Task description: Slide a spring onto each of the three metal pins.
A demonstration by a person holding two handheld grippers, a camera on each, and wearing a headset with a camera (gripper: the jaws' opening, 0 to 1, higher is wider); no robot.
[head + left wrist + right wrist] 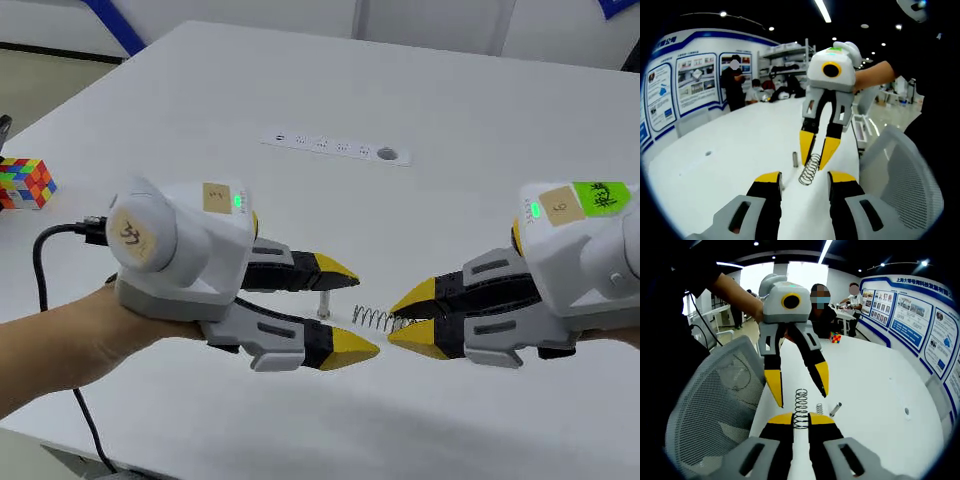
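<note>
A steel spring (374, 318) lies level just above the white table (420, 90), one end pinched in my right gripper (396, 322), which is shut on it. In the right gripper view the spring (801, 409) stands up between the yellow tips of the right gripper (802, 420). A short metal pin (323, 305) stands upright on the table just beyond the spring's free end. My left gripper (364, 312) is open, its jaws above and below the pin and the spring's free end without touching them. In the left gripper view the spring (810, 170) and pin (795, 159) sit ahead of the left gripper (805, 178). A smaller coil (819, 408) lies beside the pin (835, 409).
A flush socket strip (330, 146) is set into the table farther back. A colour cube (25, 183) sits at the left edge. A black cable (40, 270) trails from the left gripper. A mesh chair (715, 395) stands at the table's near side, and people stand in the background.
</note>
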